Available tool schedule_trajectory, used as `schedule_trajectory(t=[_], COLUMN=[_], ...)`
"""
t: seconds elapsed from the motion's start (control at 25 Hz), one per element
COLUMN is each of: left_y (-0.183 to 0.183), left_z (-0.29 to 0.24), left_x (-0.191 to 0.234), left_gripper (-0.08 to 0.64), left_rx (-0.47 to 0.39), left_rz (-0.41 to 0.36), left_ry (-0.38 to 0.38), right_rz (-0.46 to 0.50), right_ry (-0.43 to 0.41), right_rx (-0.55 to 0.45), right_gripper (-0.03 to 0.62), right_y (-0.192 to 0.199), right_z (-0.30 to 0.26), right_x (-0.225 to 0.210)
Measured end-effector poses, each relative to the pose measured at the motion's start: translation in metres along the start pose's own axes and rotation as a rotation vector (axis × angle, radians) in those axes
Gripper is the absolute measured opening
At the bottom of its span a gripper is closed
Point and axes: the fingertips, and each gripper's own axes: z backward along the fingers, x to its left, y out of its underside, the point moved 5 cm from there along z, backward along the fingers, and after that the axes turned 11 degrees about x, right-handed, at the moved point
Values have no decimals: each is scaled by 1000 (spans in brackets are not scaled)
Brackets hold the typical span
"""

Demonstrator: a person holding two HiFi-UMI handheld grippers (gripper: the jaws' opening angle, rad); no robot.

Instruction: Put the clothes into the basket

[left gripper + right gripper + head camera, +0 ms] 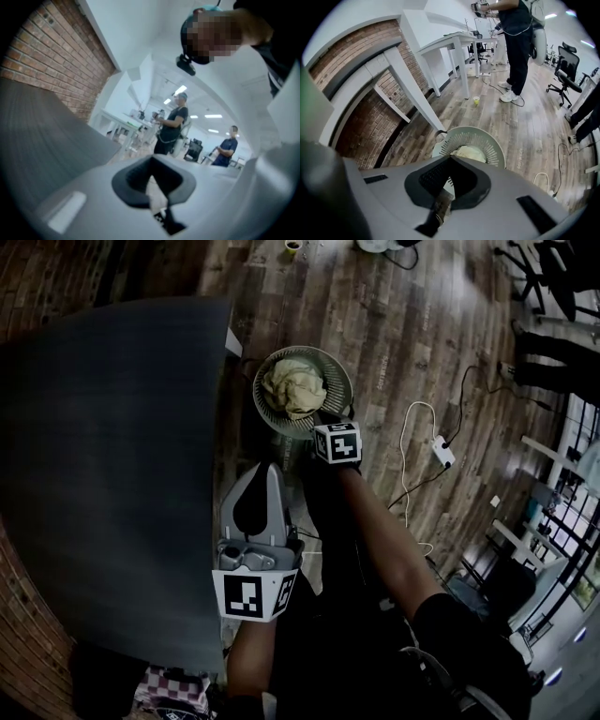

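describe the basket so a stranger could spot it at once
Start at the big dark grey table; the basket stands on the wooden floor just off its corner. It is the only round, pale green, slatted thing there, with cream cloth bundled inside.

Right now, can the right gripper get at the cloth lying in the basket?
Probably yes. The right gripper hangs above the near rim of the open basket, pointing down towards the beige cloth inside, with nothing between. Its jaws are shut and empty, so they must open first.
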Motion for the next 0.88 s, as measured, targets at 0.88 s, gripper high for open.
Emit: schedule_trajectory(t=[0.88], left_y=[-106], left_z=[79], left_x=[-65], left_gripper=[3], left_rx=[-111], left_rz=[-81], left_ry=[76], right_rz=[80], right_ry=[-53], right_rx=[-314], right_gripper=[5], right_y=[-48], right_z=[240], right_x=[83])
